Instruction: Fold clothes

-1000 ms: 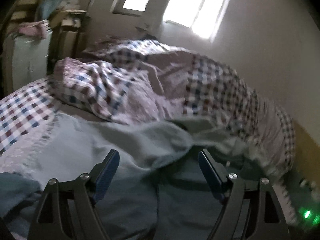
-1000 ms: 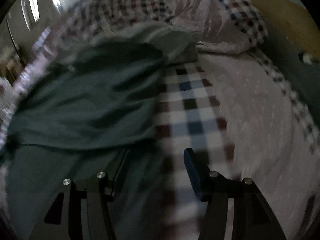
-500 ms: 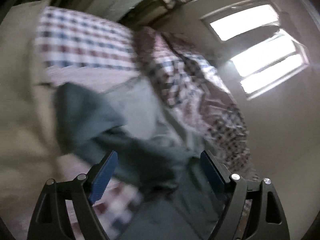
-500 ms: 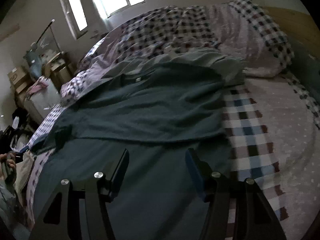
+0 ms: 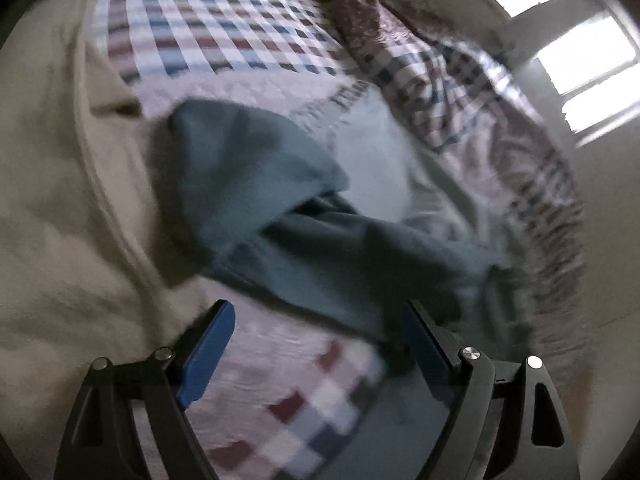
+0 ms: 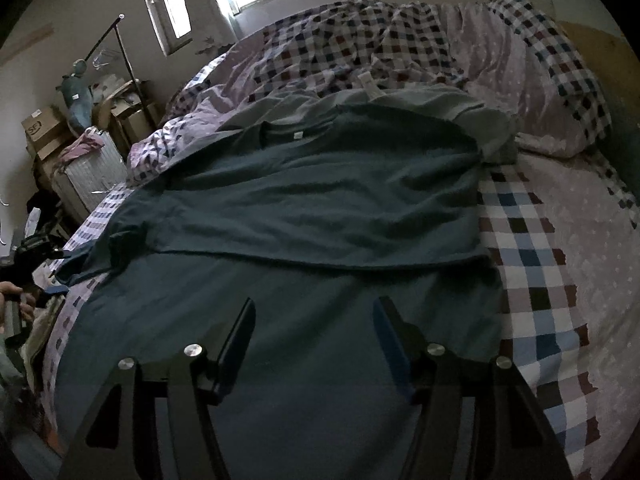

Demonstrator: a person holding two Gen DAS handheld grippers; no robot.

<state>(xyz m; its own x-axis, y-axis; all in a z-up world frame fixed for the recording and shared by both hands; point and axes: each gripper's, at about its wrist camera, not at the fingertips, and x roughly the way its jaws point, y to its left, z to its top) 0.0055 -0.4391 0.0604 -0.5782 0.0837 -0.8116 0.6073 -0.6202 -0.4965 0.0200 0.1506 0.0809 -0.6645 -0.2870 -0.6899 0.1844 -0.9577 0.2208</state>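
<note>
A dark teal T-shirt [image 6: 320,208] lies spread on the checked bed sheet [image 6: 532,280], collar label towards the far side, with its lower part folded up over the body. A paler grey-green garment [image 6: 404,102] lies behind it. My right gripper [image 6: 314,322] hovers over the shirt's near part, its jaws opening with nothing between them. In the left wrist view the shirt's teal sleeve [image 5: 248,188] lies across the sheet [image 5: 304,408]. My left gripper [image 5: 316,344] hangs open just in front of it, and its right finger [image 5: 426,350] is at the dark fabric's edge.
A crumpled checked quilt [image 6: 380,44] is heaped along the far side of the bed. Beige fabric [image 5: 52,208] fills the left of the left wrist view. Boxes, a white basket [image 6: 94,174] and a clothes rack [image 6: 128,60] stand left of the bed. A hand [image 6: 12,300] shows at that edge.
The left gripper swung from facing the quilt and wall to looking down on the sleeve at the bed's side. The right gripper drew back from the shirt, and its jaws stand slightly wider.
</note>
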